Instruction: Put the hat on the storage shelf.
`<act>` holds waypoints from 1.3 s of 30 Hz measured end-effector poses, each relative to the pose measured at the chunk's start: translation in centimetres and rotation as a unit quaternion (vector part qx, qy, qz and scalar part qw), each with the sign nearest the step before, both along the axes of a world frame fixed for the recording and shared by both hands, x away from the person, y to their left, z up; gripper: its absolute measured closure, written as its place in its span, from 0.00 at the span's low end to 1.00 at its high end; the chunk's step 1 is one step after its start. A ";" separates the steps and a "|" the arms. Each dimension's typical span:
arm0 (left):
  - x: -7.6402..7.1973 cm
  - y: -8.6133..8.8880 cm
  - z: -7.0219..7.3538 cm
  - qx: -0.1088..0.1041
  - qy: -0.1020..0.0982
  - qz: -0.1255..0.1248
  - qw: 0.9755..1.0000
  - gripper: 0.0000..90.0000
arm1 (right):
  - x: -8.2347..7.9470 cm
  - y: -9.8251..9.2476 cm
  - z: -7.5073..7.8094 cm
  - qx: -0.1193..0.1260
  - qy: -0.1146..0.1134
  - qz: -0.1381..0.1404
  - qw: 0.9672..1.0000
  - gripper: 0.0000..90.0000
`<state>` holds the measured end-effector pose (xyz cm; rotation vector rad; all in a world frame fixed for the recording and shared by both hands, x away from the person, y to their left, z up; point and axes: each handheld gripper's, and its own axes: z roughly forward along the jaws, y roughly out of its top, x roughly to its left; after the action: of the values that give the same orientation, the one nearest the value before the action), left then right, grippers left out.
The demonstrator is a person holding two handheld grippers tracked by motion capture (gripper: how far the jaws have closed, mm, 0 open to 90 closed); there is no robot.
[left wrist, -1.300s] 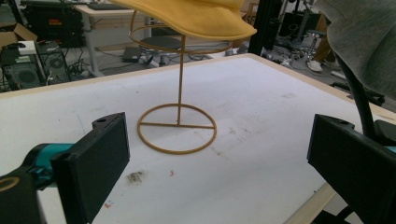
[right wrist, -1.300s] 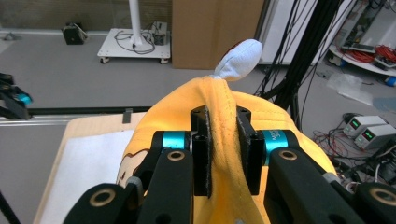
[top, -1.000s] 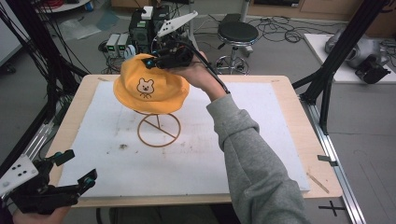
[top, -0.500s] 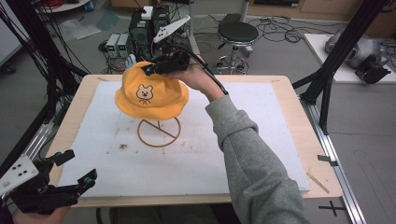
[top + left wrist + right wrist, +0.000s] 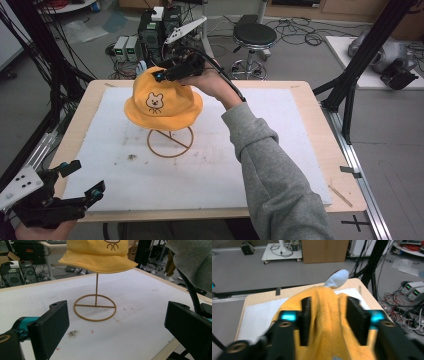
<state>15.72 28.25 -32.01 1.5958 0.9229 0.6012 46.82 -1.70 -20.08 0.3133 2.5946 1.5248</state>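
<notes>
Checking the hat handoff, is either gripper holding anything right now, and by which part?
Nothing is held. The right gripper has just been opening over the yellow hat's crown, pads off the fabric. The left gripper is open and empty.

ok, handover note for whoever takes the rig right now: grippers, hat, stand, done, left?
Right gripper: over the crown of the yellow bucket hat, jaws just been opening; a ridge of hat fabric stands between them, pads apart from it.
Left gripper: open, holding nothing, at the near left edge of the table.
Hat: sits on the wire hat stand, brim roughly level, bear face toward the person.
Stand: upright on its ring base on the white mat.
Done: hat is on the stand, grip released.
Left: probably just lift the right gripper clear without snagging the crown, then check that the hat sits straight.
</notes>
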 end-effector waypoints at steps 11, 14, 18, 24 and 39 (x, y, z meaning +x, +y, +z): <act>0.4 0.3 -0.1 -0.002 0.000 0.004 1.000 0.07 | 0.6 -1.4 0.3 0.023 0.006 -0.078 0.997 0.12; 0.7 0.4 -0.2 -0.003 0.001 0.004 1.000 0.07 | 0.4 -1.9 0.6 0.024 0.000 -0.089 0.996 0.12; 1.0 0.4 -0.3 -0.004 0.002 0.003 1.000 0.07 | 0.1 -2.5 1.0 0.030 -0.010 -0.098 0.995 0.12; 1.7 0.5 -0.3 -0.002 0.002 0.001 1.000 0.07 | -1.0 -4.6 2.2 0.042 -0.026 -0.117 0.992 0.12; 3.3 0.7 -0.5 -0.003 0.007 0.000 1.000 0.07 | -4.2 -11.9 2.6 0.078 -0.054 -0.168 0.981 0.12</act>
<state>18.99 28.95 -32.48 1.5966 0.9337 0.5883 42.59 -13.59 -17.50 0.6290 2.2059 1.5742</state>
